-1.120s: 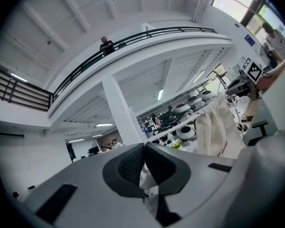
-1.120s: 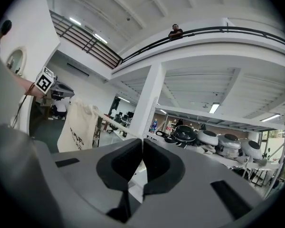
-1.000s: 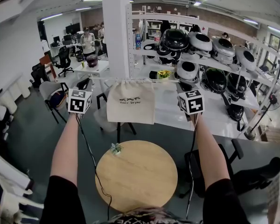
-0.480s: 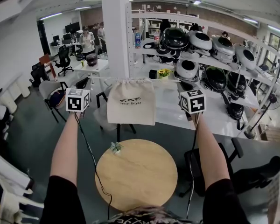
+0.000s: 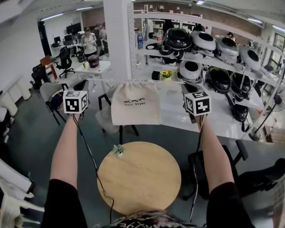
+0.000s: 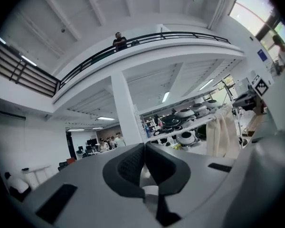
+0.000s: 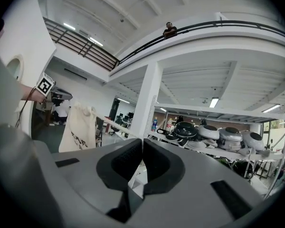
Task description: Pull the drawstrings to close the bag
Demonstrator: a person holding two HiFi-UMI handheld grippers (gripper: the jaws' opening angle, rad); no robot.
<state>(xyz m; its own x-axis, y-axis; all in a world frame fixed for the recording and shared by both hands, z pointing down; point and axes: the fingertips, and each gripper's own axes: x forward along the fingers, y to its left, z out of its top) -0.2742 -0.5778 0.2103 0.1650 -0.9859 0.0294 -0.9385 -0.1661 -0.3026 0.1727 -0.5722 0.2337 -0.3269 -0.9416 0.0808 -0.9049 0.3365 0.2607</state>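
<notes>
Above the table (image 5: 138,177), left gripper (image 6: 144,163) drew drawstring (image 7: 115,125) outward.

A cloth bag (image 5: 135,103) hangs in mid air on a taut drawstring (image 7: 115,124), with open air to either side and beneath it. Below, a round table (image 5: 138,189) is bare except for a small green-and-white item (image 5: 117,150) at its far left edge. Shelving (image 5: 180,18) stands behind.

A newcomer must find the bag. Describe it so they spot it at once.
Find the white pillar. Just below it, above the round table, a cream cloth bag hangs on a cord stretched between the left gripper and right gripper. It is the only soft thing, with dark print, unlike the shiny domed appliances behind.
</notes>
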